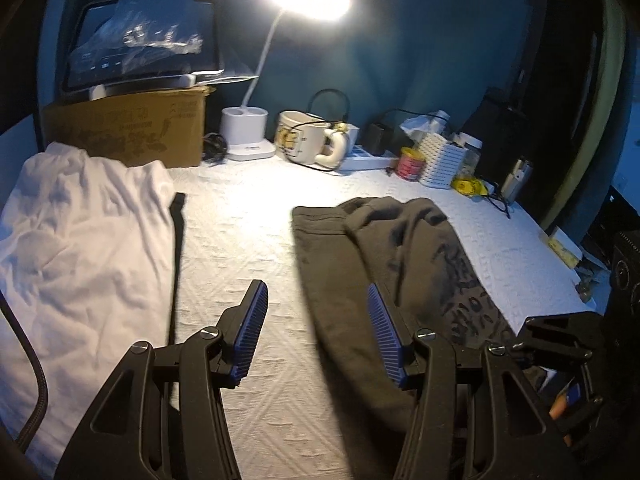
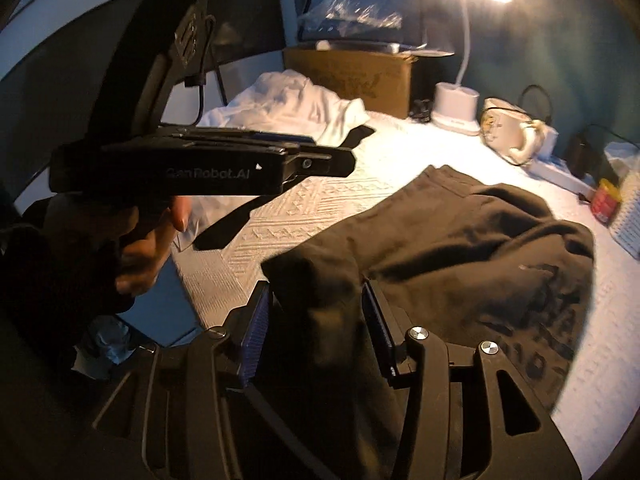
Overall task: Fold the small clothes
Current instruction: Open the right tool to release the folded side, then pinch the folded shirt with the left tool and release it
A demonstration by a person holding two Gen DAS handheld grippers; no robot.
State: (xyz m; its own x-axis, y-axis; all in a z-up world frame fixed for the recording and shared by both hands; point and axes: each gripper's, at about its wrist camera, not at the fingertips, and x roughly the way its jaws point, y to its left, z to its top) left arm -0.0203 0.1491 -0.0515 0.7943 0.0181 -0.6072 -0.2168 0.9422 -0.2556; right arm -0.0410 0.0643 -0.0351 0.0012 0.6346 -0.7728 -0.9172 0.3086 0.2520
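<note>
Nearby, white garment (image 1: 80, 220) — lamp (image 1: 248, 128), mug (image 1: 308, 140)

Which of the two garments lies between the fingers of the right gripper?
The dark printed garment, lying under the right gripper; the white garment lies apart, near the cardboard box.

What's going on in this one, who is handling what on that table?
A person holds a gripper in each hand over a table laid with a white cloth. A dark garment lies partly folded on it. The right gripper stands open with a fold of that garment between its fingers, not pinched. The left gripper is open and empty beside the garment's edge. A white garment lies to the left, untouched.
</note>
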